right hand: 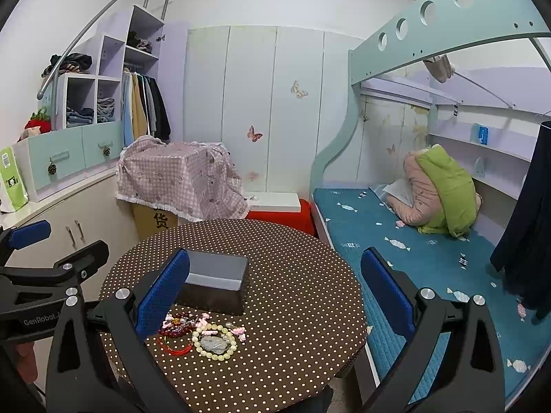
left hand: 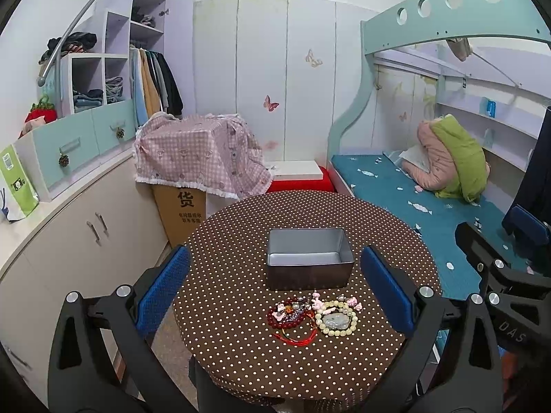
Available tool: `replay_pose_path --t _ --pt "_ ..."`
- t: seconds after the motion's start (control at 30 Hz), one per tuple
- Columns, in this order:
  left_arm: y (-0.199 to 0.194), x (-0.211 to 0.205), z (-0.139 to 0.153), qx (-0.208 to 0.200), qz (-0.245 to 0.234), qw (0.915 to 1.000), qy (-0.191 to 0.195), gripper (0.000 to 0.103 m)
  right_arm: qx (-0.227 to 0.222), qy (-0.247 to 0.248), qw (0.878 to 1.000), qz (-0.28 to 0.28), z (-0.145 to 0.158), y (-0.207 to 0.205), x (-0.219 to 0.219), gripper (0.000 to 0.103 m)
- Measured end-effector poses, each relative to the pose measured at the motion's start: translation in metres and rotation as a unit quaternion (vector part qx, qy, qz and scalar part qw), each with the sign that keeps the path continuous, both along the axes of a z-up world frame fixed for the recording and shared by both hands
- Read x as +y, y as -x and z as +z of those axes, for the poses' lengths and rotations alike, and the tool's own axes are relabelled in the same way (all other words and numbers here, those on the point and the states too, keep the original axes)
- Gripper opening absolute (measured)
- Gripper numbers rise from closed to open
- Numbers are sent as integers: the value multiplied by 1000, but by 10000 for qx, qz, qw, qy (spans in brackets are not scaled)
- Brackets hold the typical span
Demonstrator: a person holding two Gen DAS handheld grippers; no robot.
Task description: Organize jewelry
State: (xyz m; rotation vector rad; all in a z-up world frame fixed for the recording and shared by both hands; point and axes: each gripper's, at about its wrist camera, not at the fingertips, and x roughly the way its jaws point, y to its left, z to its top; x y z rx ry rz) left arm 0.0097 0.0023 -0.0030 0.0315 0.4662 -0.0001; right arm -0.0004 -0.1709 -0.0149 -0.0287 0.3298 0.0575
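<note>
Jewelry lies in a small heap on the round polka-dot bench, just in front of the empty metal tin. Both tools hang above the near edge, spread wide and holding nothing: the left tool frames the heap, the right tool sits off to its right. A good first pick looks like the pale bead bracelet, which lies on the outer side; pinching one strand and lifting slowly should keep the red cord and dark red beads from dragging along. Nothing blocks the tin's open top. A bed and a cloth-covered box stand well clear.
</note>
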Motion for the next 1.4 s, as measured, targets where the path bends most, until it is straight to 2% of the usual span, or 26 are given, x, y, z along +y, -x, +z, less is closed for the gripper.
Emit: replay_pose_path --t 0.83,1.4 --pt "-5 0 -8 99 -1 10000 -15 98 135 53 9999 14 0 -10 3 96" --pt "-31 9 -23 462 3 9989 35 98 507 83 9987 7 -13 -31 8 96"
